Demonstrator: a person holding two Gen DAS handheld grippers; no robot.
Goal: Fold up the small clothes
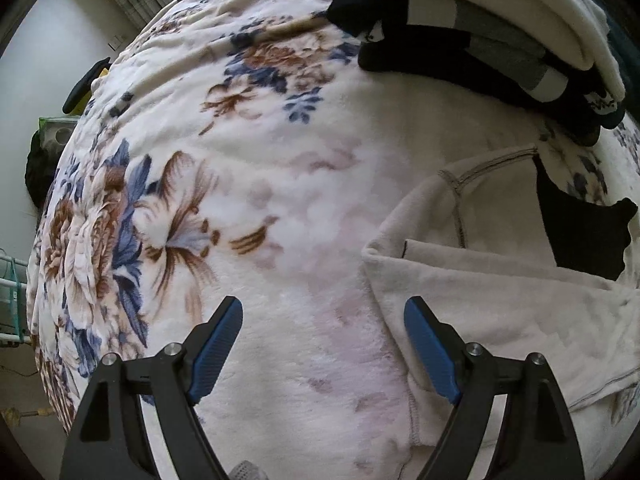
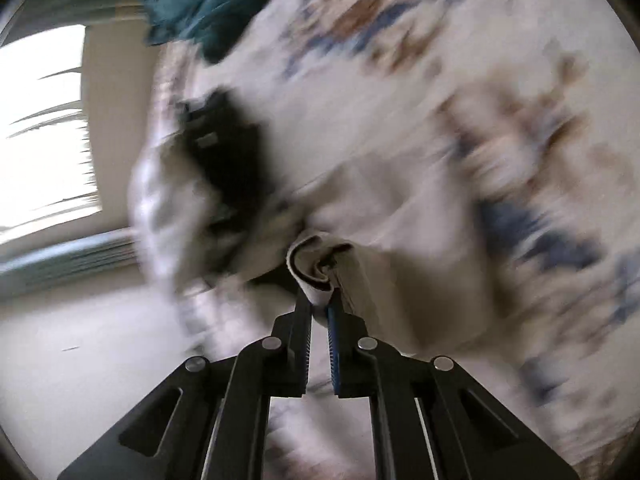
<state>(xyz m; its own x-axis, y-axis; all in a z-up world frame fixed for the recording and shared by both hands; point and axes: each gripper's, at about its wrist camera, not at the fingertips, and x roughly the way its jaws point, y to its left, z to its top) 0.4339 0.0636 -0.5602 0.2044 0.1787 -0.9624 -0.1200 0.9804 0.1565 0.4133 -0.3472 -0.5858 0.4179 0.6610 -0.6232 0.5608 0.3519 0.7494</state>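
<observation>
A small beige fleece garment (image 1: 492, 276) with a black patch (image 1: 580, 232) lies partly folded on the floral blanket (image 1: 240, 160), at the right of the left wrist view. My left gripper (image 1: 322, 320) is open and empty above the blanket, its right finger over the garment's left edge. In the blurred right wrist view my right gripper (image 2: 320, 300) is shut on a bunched edge of the beige garment (image 2: 316, 268) and holds it lifted; the black patch (image 2: 232, 160) shows to the upper left.
Folded black, grey and white striped clothes (image 1: 460, 48) and a cream garment (image 1: 520, 4) lie at the blanket's far right. A teal cloth (image 2: 208, 0) lies at the top of the right wrist view. The bed's edge and wall are at the left.
</observation>
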